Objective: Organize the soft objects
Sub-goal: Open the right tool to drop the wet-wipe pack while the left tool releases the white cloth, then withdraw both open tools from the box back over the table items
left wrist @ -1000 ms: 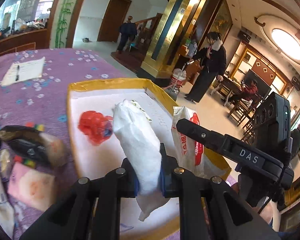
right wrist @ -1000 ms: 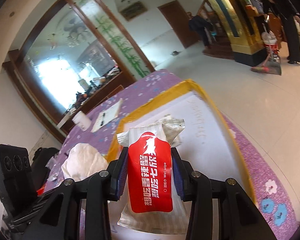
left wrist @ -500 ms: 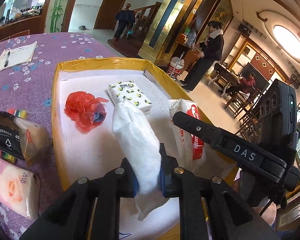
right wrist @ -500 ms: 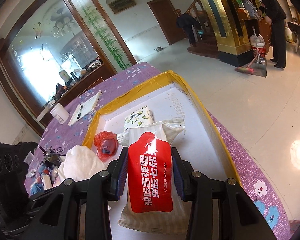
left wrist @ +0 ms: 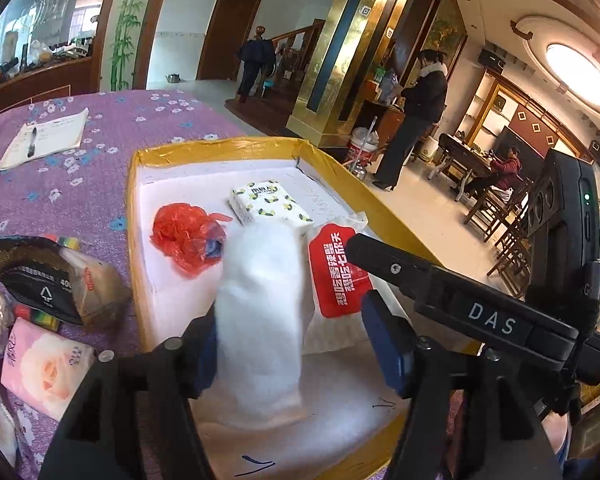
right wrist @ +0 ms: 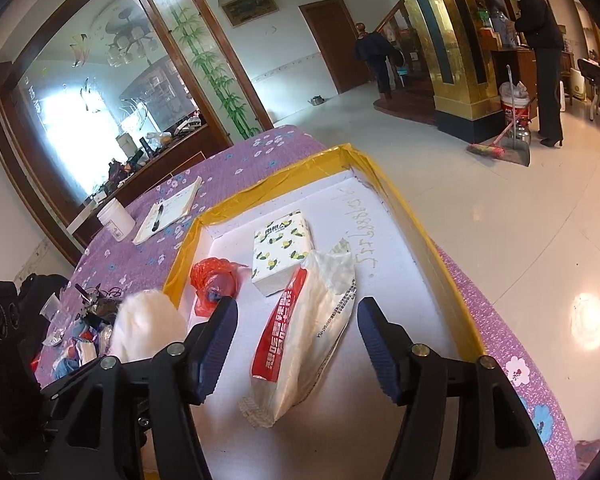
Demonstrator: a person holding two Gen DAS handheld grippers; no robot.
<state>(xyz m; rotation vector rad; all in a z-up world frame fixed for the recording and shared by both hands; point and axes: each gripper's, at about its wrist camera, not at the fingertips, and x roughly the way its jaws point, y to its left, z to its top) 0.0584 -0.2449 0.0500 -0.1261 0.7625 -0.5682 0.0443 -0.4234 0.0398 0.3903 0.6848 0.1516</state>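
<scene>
A white tray with a yellow taped rim [left wrist: 134, 216] [right wrist: 440, 248] lies on the purple table. In it are a red plastic bag [left wrist: 188, 236] [right wrist: 214, 276], a lemon-print tissue pack [left wrist: 270, 202] [right wrist: 282, 250], a red-and-white wet wipe pack [left wrist: 338, 276] [right wrist: 306, 328] and a white cloth roll [left wrist: 260, 320] [right wrist: 146, 326]. My left gripper [left wrist: 296, 344] is open, the roll resting against its left finger. My right gripper [right wrist: 296, 340] is open, its fingers apart on either side of the wipe pack, which lies tilted on the tray floor.
Left of the tray on the purple flowered cloth [left wrist: 80, 184] lie a pink tissue pack [left wrist: 46, 368], a black-and-tan bag [left wrist: 52, 280] and other small packs. A notebook with a pen [left wrist: 44, 138] and a white jar [right wrist: 116, 220] stand farther back. People stand on the floor beyond.
Both grippers have opened. The right one let go of the wet wipe pack, which now lies in the tray. The left one released the white cloth roll onto the tray.
</scene>
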